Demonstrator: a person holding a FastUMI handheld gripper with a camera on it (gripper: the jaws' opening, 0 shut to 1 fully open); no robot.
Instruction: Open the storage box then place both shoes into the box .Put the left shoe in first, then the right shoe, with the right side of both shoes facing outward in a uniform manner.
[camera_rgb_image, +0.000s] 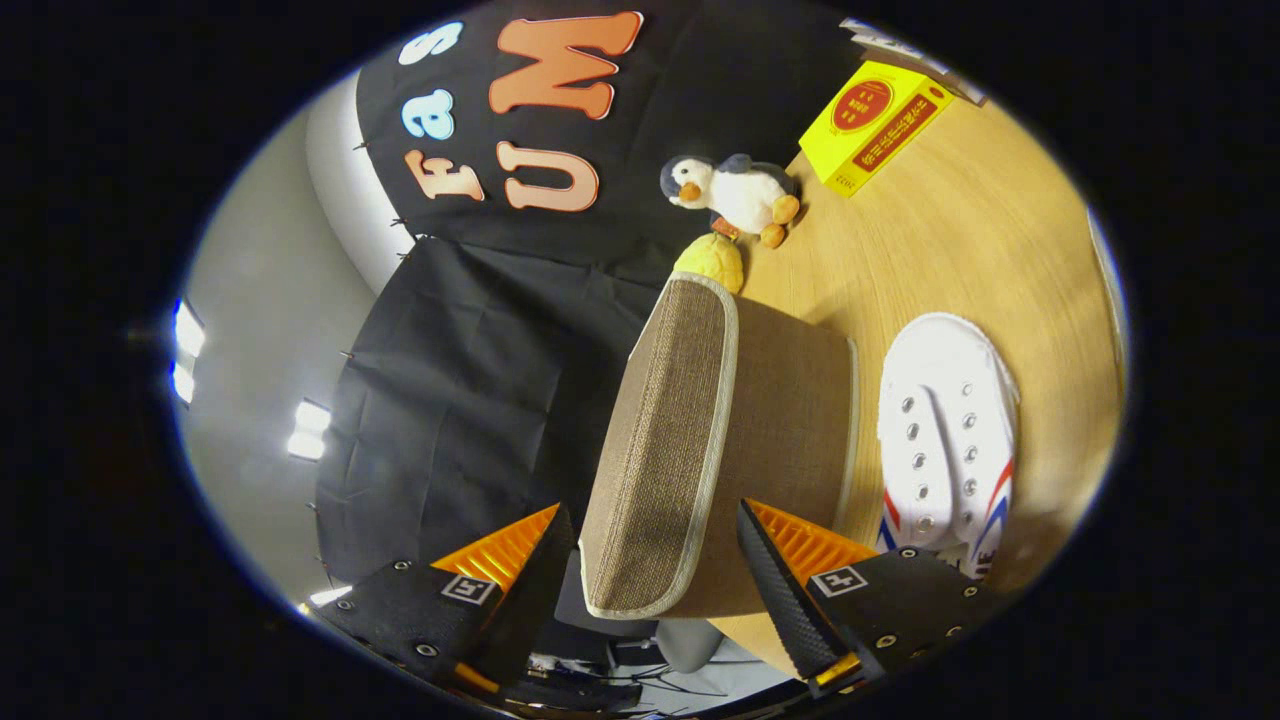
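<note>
Storage box (740, 440): brown woven fabric, pale trim, on the wooden desk (960, 250); lid edge sits between the fingers.
Gripper (655, 560): fingers spread, either side of the lid, not pressing.
White shoe (948, 435): beside the box, long axis parallel to it.
Penguin toy (735, 195): beyond the box.

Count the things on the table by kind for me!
Shoes: 1, a white shoe
Boxes: 2, the brown storage box and a yellow box
Soft toys: 2, a penguin and a yellow toy
Total: 5
</note>
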